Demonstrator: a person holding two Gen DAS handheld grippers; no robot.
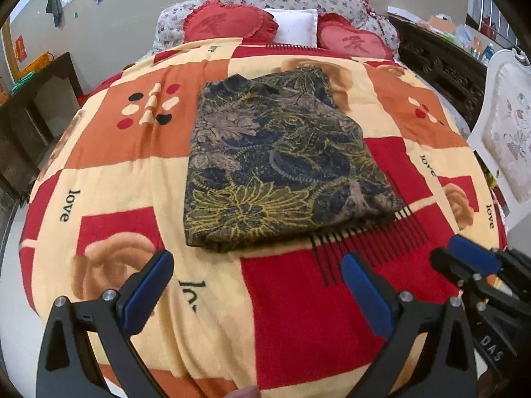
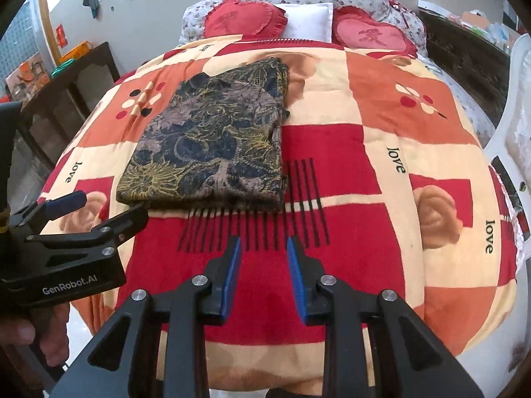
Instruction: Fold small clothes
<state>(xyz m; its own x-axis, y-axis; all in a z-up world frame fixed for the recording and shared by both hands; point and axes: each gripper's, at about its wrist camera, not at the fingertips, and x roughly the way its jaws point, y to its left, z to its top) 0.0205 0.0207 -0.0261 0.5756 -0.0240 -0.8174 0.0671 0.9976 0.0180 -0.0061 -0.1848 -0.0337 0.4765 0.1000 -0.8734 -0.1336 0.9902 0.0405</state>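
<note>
A dark garment with a gold and grey floral print (image 1: 278, 162) lies folded into a rough rectangle on the bed's patchwork blanket (image 1: 109, 185); it also shows in the right wrist view (image 2: 215, 142). My left gripper (image 1: 257, 265) is open and empty, held above the blanket just in front of the garment's near edge. My right gripper (image 2: 264, 248) is open and empty, held above a red patch to the right of the garment's near corner. Each gripper shows in the other's view, the right one (image 1: 464, 258) and the left one (image 2: 96, 209).
Two red heart cushions (image 1: 229, 23) and a white pillow (image 1: 295, 25) lie at the head of the bed. A dark wooden table (image 1: 36, 99) stands left. A white chair (image 1: 504, 126) and a carved dark cabinet (image 1: 441, 66) stand right.
</note>
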